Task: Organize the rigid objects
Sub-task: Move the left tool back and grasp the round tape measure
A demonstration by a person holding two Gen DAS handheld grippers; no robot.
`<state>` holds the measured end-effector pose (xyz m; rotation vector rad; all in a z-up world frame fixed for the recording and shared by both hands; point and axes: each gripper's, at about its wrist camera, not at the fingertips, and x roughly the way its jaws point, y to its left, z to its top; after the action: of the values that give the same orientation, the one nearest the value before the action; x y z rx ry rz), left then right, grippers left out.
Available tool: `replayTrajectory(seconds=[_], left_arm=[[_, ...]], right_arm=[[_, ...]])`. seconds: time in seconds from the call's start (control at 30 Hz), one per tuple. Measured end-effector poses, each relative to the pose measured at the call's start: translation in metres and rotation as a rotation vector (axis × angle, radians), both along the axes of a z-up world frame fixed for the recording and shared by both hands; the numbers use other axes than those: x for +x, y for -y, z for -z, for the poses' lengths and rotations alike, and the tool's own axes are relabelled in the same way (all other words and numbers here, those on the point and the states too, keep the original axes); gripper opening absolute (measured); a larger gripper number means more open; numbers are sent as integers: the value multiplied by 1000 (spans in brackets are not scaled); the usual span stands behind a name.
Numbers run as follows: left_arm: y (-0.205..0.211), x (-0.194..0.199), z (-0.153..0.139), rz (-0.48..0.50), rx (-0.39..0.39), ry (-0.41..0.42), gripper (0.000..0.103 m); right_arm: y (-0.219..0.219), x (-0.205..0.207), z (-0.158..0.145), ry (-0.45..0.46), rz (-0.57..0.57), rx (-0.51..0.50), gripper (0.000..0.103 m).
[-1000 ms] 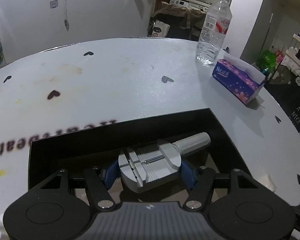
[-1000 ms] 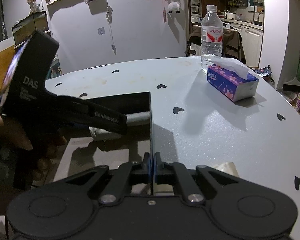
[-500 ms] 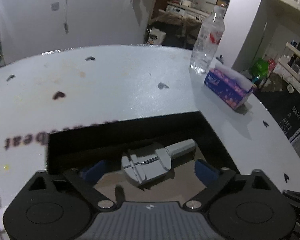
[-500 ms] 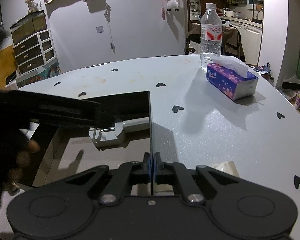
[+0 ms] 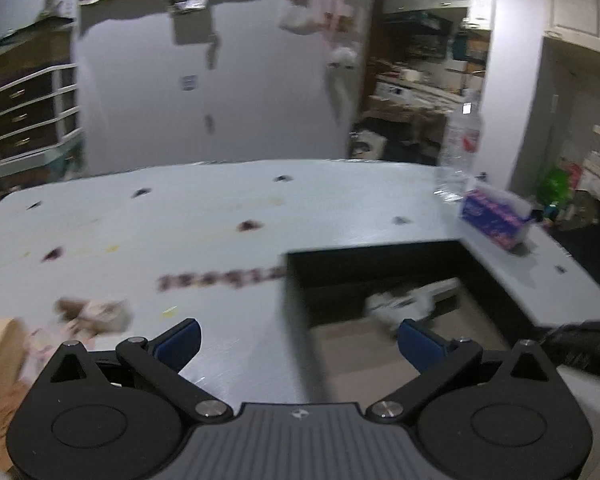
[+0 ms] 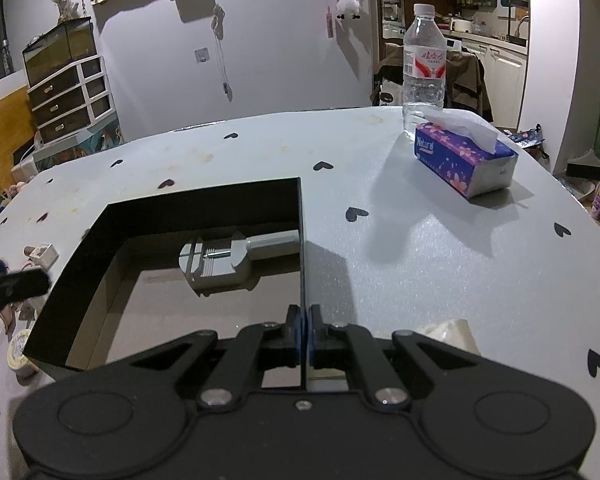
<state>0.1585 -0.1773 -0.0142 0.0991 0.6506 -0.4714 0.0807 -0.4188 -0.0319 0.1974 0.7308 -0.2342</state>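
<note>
Released, the grey tool (image 6: 220, 262) lies in the black box (image 6: 188, 204); left tongs (image 5: 298, 342), opening and empty, pull toward seven o'clock. Right tongs (image 6: 303, 334) pinch the box wall; keep that grip steady.

- Motion is smearing your left wrist view: the grey tool (image 5: 410, 300) and table lettering (image 5: 220, 278) are blurring.
- The right view's left edge is cropping your left gripper (image 6: 8, 286).

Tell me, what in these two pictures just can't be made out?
- Left wrist view: motion blur smears the printed word on the table and the crumpled things at its left.
- Right wrist view: the black box wall hides the grey tool's handle end; the gripper body covers the box's near corner.
</note>
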Motion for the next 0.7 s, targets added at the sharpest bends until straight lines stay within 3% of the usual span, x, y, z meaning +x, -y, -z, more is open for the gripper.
replayTrajectory(seconds=[0.33,0.47,0.7], left_arm=[[-83,-13,29,-186,-25,-61,103],[-104,-17,42,-218,-29,-107,103],[-101,-28,48,-137,-47,-111,99]], right_arm=[[0,2,2,-12,-3,-1,5],[0,2,2,-13,-1,-4,5],[-1,2,2,-17,-3,-9,6]])
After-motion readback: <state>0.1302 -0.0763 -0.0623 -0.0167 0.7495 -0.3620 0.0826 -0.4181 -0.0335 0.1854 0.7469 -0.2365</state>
